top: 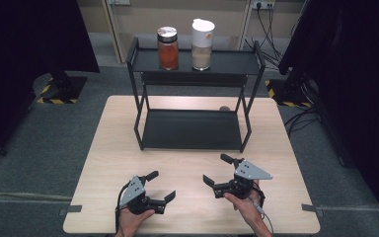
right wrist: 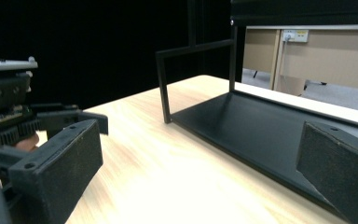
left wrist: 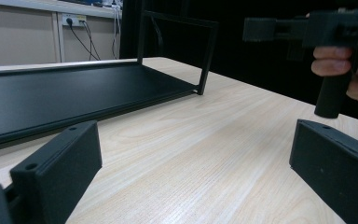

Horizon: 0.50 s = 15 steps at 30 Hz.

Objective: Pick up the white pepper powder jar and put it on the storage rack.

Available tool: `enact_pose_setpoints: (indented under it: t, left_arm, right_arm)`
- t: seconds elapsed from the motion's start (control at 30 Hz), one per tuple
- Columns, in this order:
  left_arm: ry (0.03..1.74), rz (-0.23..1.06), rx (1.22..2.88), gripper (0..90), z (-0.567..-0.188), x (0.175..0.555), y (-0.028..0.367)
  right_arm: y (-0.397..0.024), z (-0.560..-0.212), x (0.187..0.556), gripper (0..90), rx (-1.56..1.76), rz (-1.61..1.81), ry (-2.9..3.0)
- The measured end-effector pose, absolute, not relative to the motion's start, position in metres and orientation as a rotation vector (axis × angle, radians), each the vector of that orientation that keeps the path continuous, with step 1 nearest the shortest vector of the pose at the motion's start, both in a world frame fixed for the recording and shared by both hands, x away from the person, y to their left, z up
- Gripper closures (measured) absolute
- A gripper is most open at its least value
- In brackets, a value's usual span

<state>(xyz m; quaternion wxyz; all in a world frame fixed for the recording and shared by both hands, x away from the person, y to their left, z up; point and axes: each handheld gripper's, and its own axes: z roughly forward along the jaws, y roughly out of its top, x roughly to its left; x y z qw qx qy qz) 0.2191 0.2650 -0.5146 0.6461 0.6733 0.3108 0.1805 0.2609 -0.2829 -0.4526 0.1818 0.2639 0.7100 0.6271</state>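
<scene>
grippers first: from the high view we see our left gripper point(top: 160, 186) and right gripper point(top: 218, 170) both in front of the black rack point(top: 192, 129), jaws spread wide and holding nothing, while an orange-filled jar point(top: 168, 48) and a white-lidded jar point(top: 202, 44) stand on the rack's top shelf. in the left gripper view our jaws gape over bare table point(left wrist: 205, 154) before the rack's bottom shelf point(left wrist: 51, 95). in the right gripper view we see the same wide, empty spread beside that shelf point(right wrist: 261, 130).
</scene>
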Motion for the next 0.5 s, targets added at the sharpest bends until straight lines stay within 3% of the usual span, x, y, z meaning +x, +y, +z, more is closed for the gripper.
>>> enact_pose_setpoints:
  t: [0.5]
  left_arm:
    - [0.701, 0.410, 1.534, 1.5, -0.514, 0.219, 0.264]
  right_arm:
    - [-0.283, -0.469, 0.258, 0.8, 0.751, 1.779, 2.011]
